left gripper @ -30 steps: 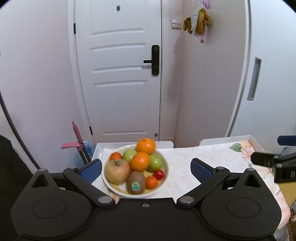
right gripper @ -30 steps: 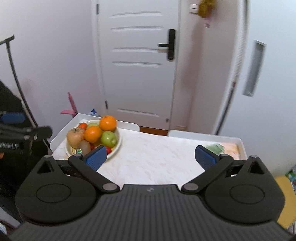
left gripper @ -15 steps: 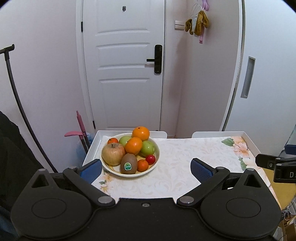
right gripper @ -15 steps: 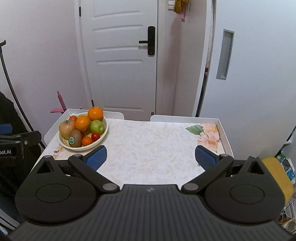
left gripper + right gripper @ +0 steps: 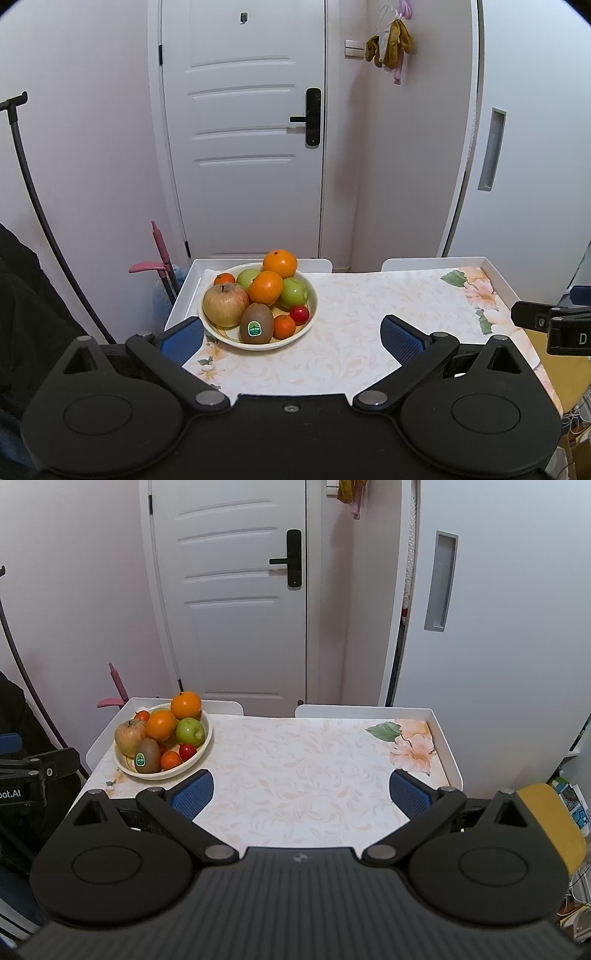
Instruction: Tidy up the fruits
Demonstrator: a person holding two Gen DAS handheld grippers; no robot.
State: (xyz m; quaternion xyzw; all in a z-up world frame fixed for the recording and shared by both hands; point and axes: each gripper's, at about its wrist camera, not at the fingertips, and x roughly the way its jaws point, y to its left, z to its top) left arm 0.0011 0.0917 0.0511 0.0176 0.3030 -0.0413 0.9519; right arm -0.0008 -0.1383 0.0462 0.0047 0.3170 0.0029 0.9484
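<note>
At table's left edge, fruit bowl (image 5: 162, 771) (heaped), cloth (image 5: 295, 768) bare rightward

Both grippers are matte black: the left gripper (image 5: 291, 339) and right gripper (image 5: 301, 794) carry blue ribbed pads (image 5: 400, 338), round silver pivot screws, and white lettering (partly cut off).
</note>
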